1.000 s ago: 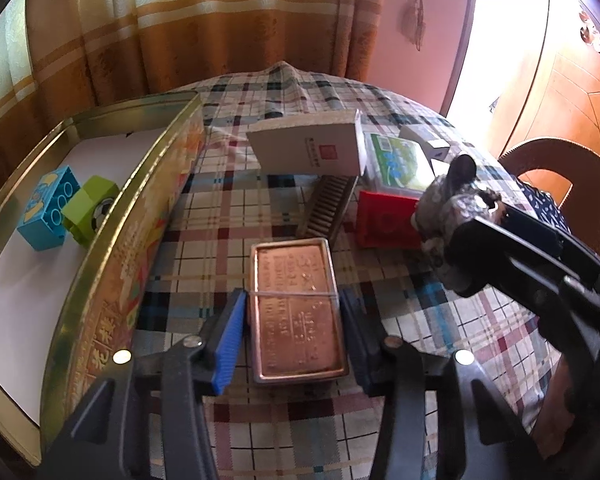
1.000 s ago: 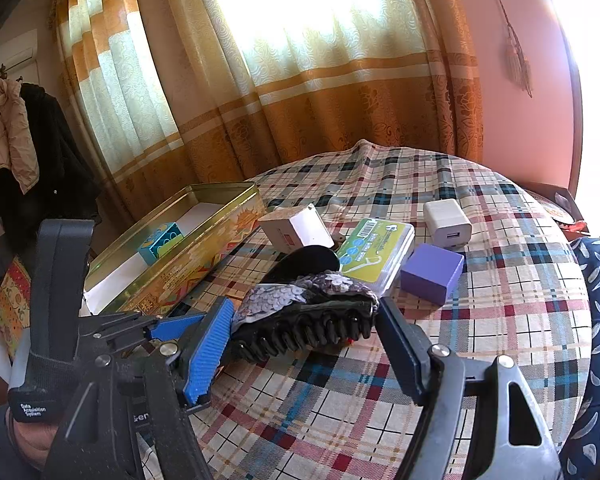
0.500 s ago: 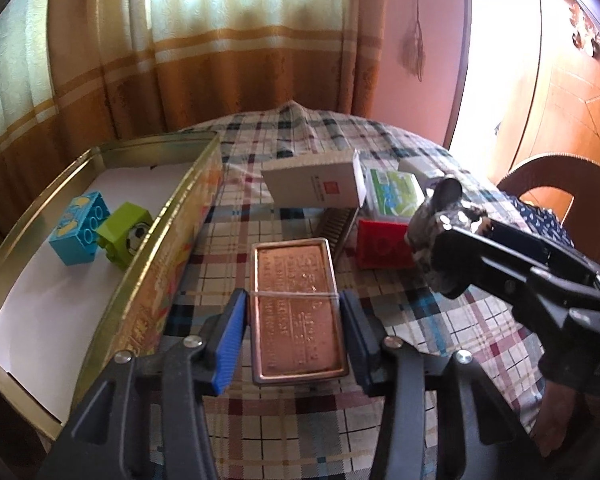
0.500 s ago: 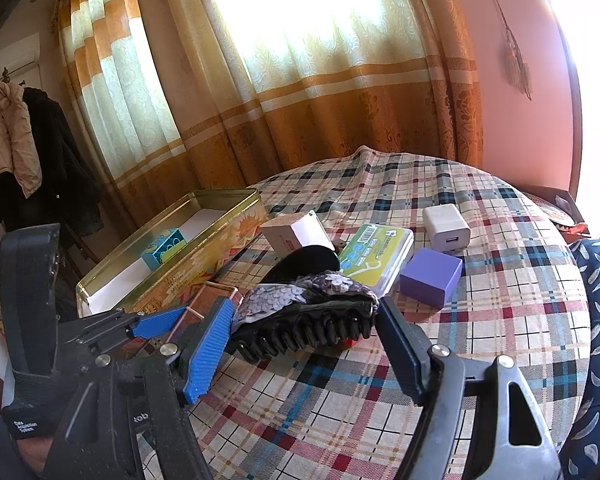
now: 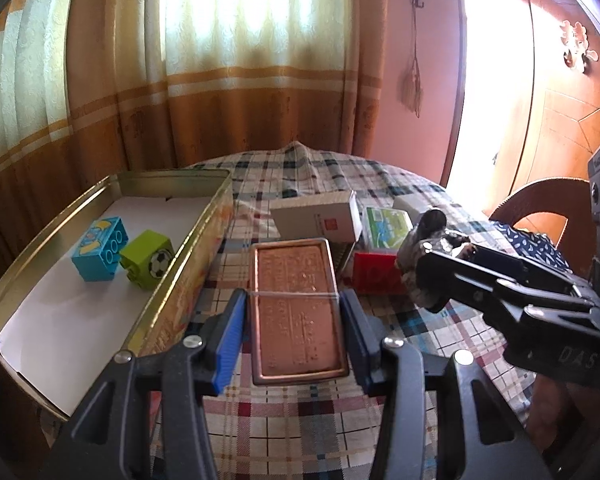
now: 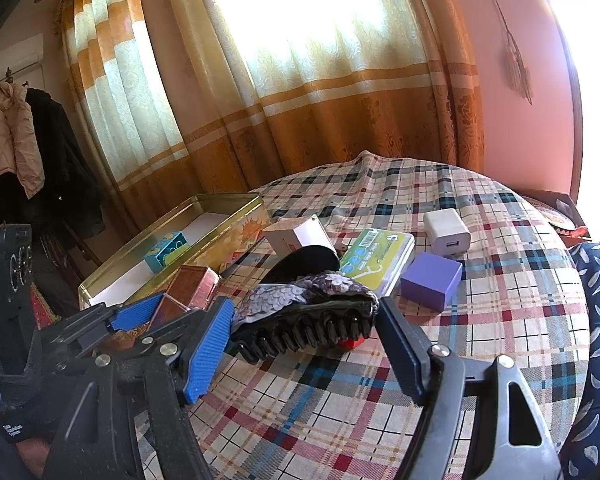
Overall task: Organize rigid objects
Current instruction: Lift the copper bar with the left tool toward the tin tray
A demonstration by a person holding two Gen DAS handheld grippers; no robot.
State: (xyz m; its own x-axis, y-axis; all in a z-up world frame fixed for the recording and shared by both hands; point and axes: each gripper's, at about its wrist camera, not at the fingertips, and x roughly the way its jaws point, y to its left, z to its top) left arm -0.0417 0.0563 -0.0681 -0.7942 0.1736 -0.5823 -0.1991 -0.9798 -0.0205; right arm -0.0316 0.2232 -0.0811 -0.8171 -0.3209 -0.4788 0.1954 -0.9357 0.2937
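Tin wall (image 5: 196,268) beside copper case (image 5: 296,304)

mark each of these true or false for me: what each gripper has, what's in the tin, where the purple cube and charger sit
1. The left gripper is shut on the copper tin. True.
2. The right gripper is empty. False: it is shut on the sequinned hair claw.
3. The gold tin box holds a blue block and a green block. True.
4. The purple cube lies inside the gold tin box. False: it sits on the plaid tablecloth, near the white charger.
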